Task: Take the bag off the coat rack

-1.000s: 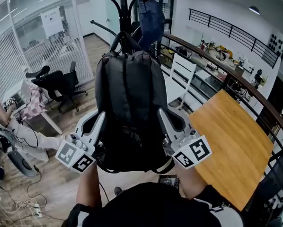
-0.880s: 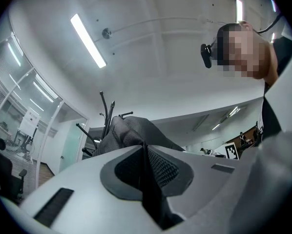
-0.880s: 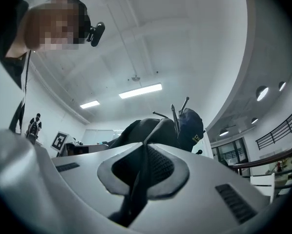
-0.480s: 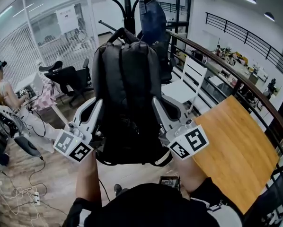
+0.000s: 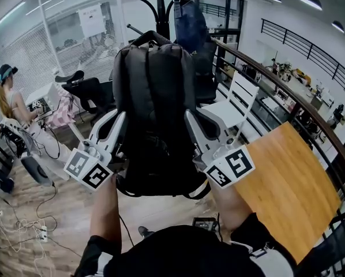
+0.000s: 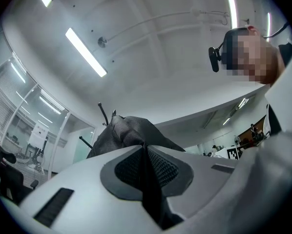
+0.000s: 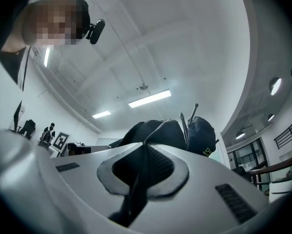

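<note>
A black backpack [image 5: 155, 108] hangs upright between my two grippers, in front of the black coat rack [image 5: 160, 4]. Its top handle [image 5: 151, 37] sits close to the rack's pole; I cannot tell if it still rests on a hook. My left gripper [image 5: 120, 119] is shut on black fabric at the backpack's left side. My right gripper [image 5: 188, 116] is shut on a strap at its right side. In the left gripper view the backpack [image 6: 129, 133] rises past the pinched fabric. The right gripper view shows the backpack [image 7: 153, 130] beside a dark blue bag [image 7: 202, 130]. That blue bag [image 5: 190, 25] hangs on the rack.
A wooden table [image 5: 288, 180] stands at the right below a curved railing [image 5: 276, 85]. A white chair [image 5: 233, 100] is behind the backpack. Black office chairs [image 5: 83, 91], a seated person [image 5: 11, 105] and floor cables [image 5: 22, 235] are at the left.
The backpack and both grippers have risen a little in the head view, and the view has shifted. Both grips hold as before.
</note>
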{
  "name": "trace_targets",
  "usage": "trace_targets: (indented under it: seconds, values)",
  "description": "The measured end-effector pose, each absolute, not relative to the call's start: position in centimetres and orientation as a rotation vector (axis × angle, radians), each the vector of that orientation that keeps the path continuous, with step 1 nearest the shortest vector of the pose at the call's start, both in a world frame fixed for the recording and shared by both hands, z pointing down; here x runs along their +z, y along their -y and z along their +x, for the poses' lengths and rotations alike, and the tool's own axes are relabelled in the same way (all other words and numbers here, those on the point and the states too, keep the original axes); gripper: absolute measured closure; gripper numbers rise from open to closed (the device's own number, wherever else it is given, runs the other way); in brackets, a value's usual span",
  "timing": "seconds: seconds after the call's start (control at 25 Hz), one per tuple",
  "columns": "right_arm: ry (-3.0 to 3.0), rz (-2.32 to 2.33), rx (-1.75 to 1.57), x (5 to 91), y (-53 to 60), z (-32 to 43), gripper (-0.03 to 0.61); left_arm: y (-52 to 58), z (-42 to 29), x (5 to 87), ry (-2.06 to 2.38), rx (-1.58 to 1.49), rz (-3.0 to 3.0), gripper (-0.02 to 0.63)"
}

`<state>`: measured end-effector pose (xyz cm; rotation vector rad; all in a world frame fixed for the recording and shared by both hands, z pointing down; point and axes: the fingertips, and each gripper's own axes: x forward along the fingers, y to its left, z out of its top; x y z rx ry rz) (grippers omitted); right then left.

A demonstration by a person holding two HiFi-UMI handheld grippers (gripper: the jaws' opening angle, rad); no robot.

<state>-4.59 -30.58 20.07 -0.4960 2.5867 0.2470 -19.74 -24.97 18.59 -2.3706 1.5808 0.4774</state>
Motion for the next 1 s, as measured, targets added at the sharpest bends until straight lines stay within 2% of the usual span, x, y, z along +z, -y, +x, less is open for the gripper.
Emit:
trace_targets:
  seconds: [0.52, 1.0]
  values:
    - [-2.606, -0.479, 0.193, 21.3, 29.7, -4.2, 0.535, 23.6, -18.9, 19.7, -1.605, 0.447, -2.386, 0.574]
    - [-2.579, -0.548, 0.305, 20.2, 26.1, -4.2, 0.535, 20.8, -18.4, 18.9, -1.501, 0.448, -2.398, 0.574]
